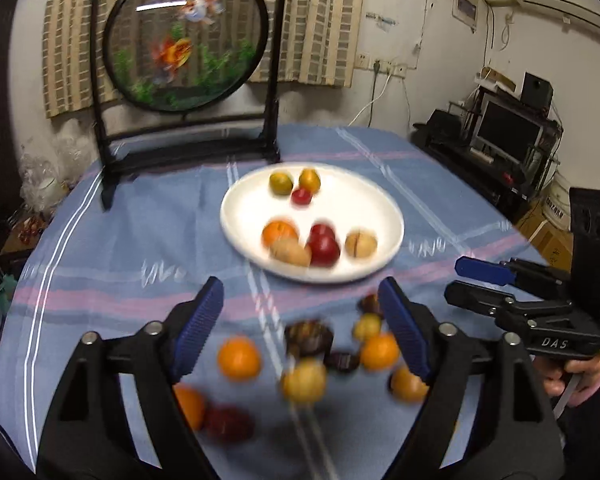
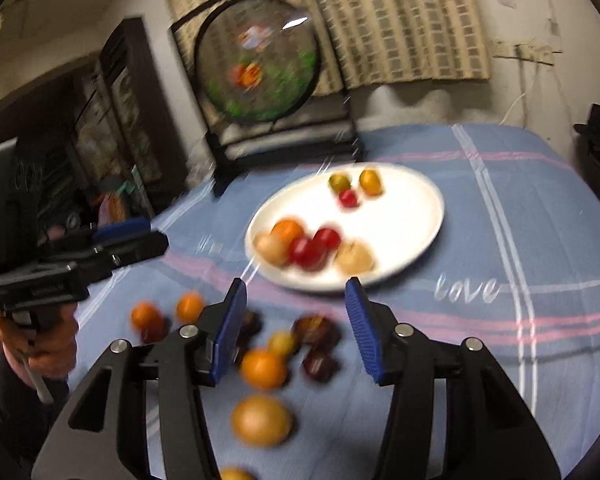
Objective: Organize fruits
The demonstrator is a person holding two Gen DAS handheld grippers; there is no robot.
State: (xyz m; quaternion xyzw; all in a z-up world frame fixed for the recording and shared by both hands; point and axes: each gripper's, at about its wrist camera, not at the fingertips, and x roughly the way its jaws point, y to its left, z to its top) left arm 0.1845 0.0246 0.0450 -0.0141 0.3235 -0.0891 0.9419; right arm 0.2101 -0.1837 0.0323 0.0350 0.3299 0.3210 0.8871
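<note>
the loose fruit lies scattered on the blue cloth on the near side of the white plate, close together: oranges, yellowish ones, dark reddish-brown ones. packed that tight, a finger coming down on one piece could nudge its neighbours and set a round one rolling off toward the table edge. the plate itself already carries two little clusters, three small fruits at its far side and a tighter bunch at its near rim; that near bunch sits close enough to the rim that another piece dropped against it might push one over.

both views are smeared, so exact contact is hard to judge. the left gripper tilts downward over the loose fruit, jaws spread wide, nothing pinched. the right gripper tilts down likewise just short of the plate's near rim, its blue pads parted and empty. a hand grips its handle.
</note>
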